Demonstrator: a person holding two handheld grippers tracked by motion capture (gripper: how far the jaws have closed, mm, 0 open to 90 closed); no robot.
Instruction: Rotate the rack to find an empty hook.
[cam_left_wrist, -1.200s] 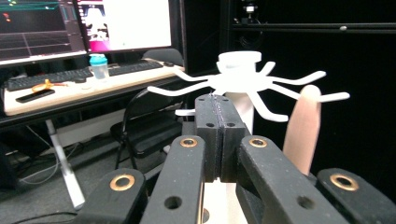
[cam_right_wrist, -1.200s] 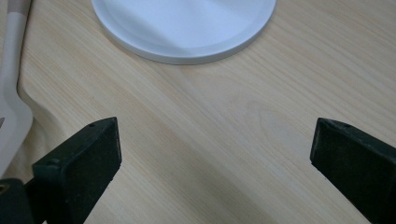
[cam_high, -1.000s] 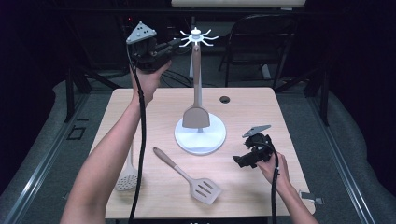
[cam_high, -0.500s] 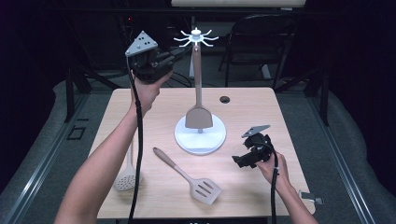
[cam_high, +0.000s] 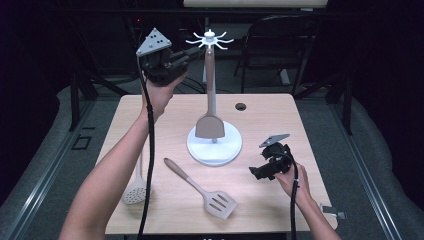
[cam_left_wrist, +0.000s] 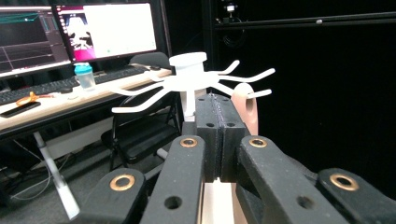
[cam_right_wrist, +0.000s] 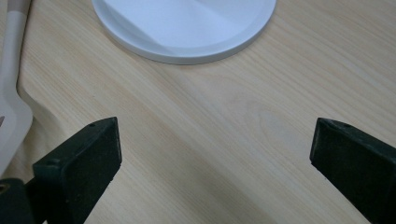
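A white hook rack (cam_high: 210, 41) stands on a round base (cam_high: 225, 150) at the table's middle. A beige spatula (cam_high: 210, 125) hangs from it, blade down near the base. In the left gripper view the spatula's handle end (cam_left_wrist: 246, 106) hangs on a hook of the rack (cam_left_wrist: 189, 80), just right of my jaws. My left gripper (cam_high: 186, 56) (cam_left_wrist: 215, 105) is held high beside the rack's top, jaws shut with nothing between them. My right gripper (cam_high: 257, 172) (cam_right_wrist: 212, 154) rests low over the table right of the base (cam_right_wrist: 187, 28), jaws wide open and empty.
A slotted turner (cam_high: 202, 189) lies on the table in front of the base, its head (cam_right_wrist: 9, 116) at the left of the right gripper view. A perforated skimmer (cam_high: 135, 192) lies near the left forearm. A small black cap (cam_high: 241, 106) sits at the back.
My left gripper has sunk slightly beside the rack's top. The right gripper has stayed where it was.
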